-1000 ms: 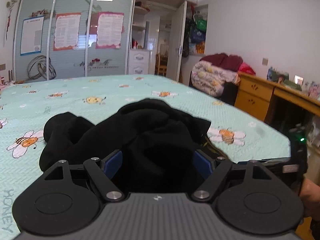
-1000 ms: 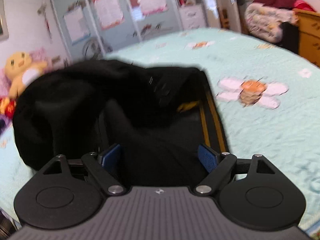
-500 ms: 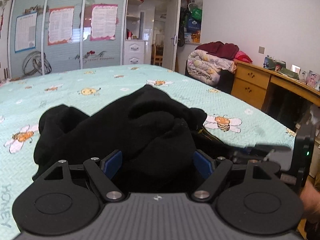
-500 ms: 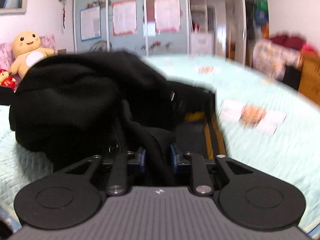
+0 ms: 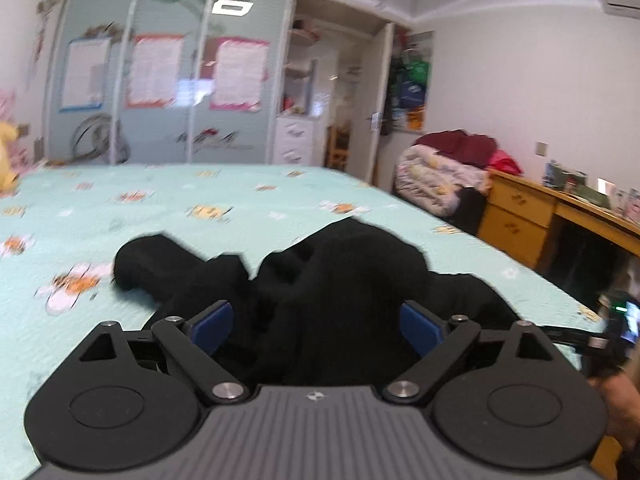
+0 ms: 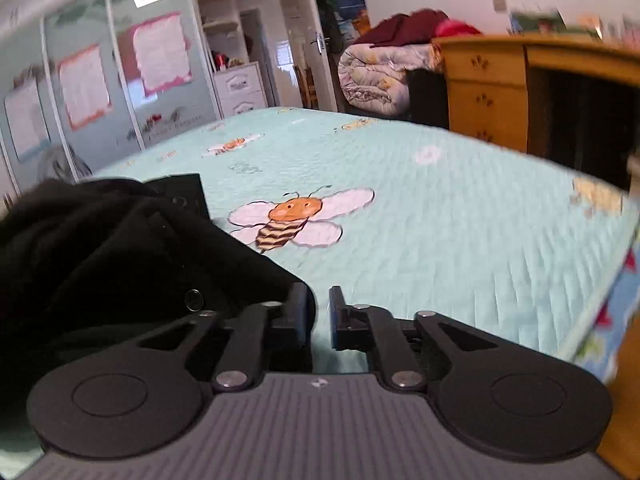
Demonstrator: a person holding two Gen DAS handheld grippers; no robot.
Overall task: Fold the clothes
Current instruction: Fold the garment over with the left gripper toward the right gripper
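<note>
Item: black, soft, crumpled fabric garment (image 5: pixel 344 280), unfolded, heaped on mint bee-print quilted bedspread (image 6: pixel 440 220) between the widening, unclamped fingers of left gripper (image 5: pixel 316 324); right gripper (image 6: pixel 319 320) beside it, parting, empty; folding barely begun.

One black garment (image 5: pixel 344 280) lies heaped on one bed (image 5: pixel 248 200) with a mint cover. Three posters (image 5: pixel 160 70) hang on the wardrobe's sliding doors, one per panel. One wooden counter (image 6: pixel 520 80) stands along the right wall, with three drawer fronts showing in the right wrist view. One rolled quilt (image 6: pixel 376 72) sits beside it. One large bee print (image 6: pixel 296 216) is clear on the cover; the smaller ones are too blurred to count. Two sets of tongs show, the left tongs (image 5: pixel 316 320) and the right tongs (image 6: pixel 319 312).
</note>
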